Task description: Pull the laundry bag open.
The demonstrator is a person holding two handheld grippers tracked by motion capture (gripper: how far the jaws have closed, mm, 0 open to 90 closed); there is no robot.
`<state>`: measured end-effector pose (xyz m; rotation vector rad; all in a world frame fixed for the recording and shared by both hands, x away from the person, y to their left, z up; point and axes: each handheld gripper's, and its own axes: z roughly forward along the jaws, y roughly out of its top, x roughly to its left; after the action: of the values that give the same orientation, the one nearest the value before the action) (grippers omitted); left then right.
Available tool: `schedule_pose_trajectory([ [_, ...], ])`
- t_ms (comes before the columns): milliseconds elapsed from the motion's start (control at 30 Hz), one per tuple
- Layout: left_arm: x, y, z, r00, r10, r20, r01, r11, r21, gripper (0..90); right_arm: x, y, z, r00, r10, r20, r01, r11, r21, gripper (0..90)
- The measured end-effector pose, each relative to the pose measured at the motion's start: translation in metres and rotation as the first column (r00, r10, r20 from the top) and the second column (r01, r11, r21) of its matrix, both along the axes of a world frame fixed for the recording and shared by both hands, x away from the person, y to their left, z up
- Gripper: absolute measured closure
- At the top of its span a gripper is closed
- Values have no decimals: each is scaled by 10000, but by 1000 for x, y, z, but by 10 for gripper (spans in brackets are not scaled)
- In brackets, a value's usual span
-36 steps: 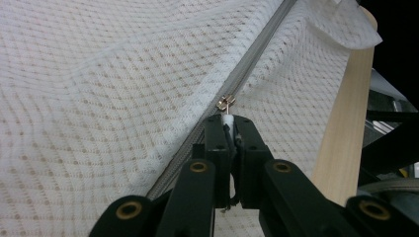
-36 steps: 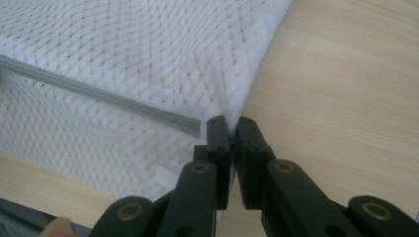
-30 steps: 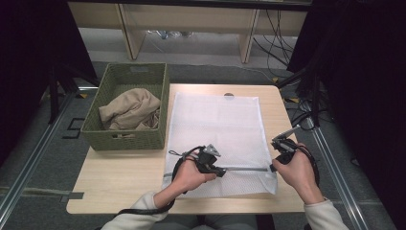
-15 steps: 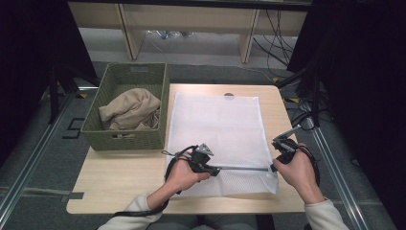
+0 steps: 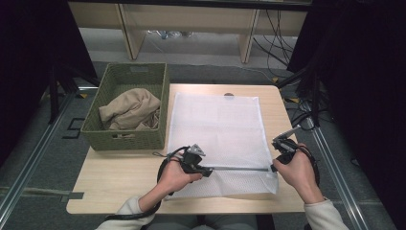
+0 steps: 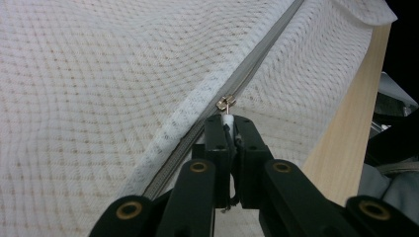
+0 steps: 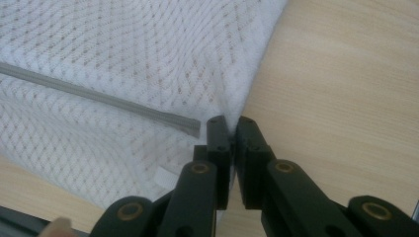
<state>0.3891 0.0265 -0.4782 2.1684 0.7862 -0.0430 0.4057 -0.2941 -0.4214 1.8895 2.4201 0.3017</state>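
From the high view, a white mesh bag lies flat on the wooden surface, beside a green basket that holds a beige cloth. The left tongs are at the zipper near the bag's front edge; the right tongs hold its right end.

In the left gripper view, the left tongs are clamped on the white pull tab of the slider. The track looks open behind the slider and joined ahead.

In the right gripper view, the right tongs pinch the bag's corner just past the zipper end.

I judge the zipper only partly done; most of its length remains.
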Motion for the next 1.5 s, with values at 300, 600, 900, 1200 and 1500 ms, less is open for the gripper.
schedule_pose_trajectory([
  [300,0,5,1,10000,-54,67,53,9997,223,862,0,1,0,10000,-31,-10,31,10000,5,868],
  [600,-1,13,0,9999,140,14,-140,9997,189,862,0,0,-1,9999,-89,-75,89,10000,23,868],
  [900,0,22,0,9998,206,27,-207,9994,289,862,1,-1,-1,10000,-73,-64,73,10000,-18,868],
  [1200,-2,29,-1,9993,379,-32,-378,9989,281,862,0,-1,-2,9997,-255,32,255,9997,51,867],
  [1500,-2,36,-2,9984,557,-108,-554,9982,243,862,0,-1,-1,9999,-138,-71,138,9999,-25,867],
])
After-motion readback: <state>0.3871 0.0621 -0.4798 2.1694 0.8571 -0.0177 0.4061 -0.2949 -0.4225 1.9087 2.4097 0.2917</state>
